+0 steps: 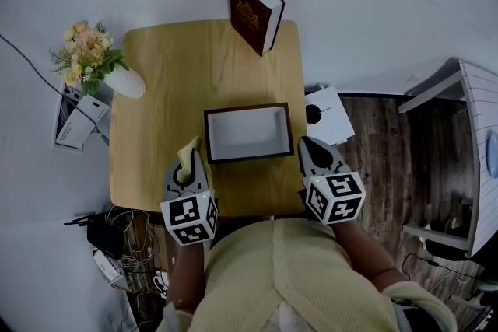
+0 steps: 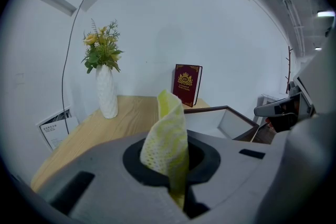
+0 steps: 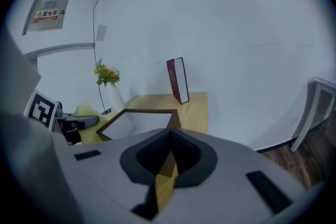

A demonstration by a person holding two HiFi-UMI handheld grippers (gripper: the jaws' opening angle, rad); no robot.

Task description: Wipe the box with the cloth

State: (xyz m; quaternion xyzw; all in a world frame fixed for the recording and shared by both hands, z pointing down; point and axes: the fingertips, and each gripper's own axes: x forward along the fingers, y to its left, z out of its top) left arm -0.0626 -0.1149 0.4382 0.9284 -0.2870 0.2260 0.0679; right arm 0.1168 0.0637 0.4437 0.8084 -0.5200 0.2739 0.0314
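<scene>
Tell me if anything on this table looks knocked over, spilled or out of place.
Nothing stands out. The box sits flat on the table, the book and vase stand upright, and the cloth is clamped in the left gripper.

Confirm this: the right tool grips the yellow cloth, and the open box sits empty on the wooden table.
Not quite. The left tool grips the yellow cloth, as the left gripper view shows; the right tool holds nothing. The rest stands: the open box sits empty on the wooden table.
</scene>
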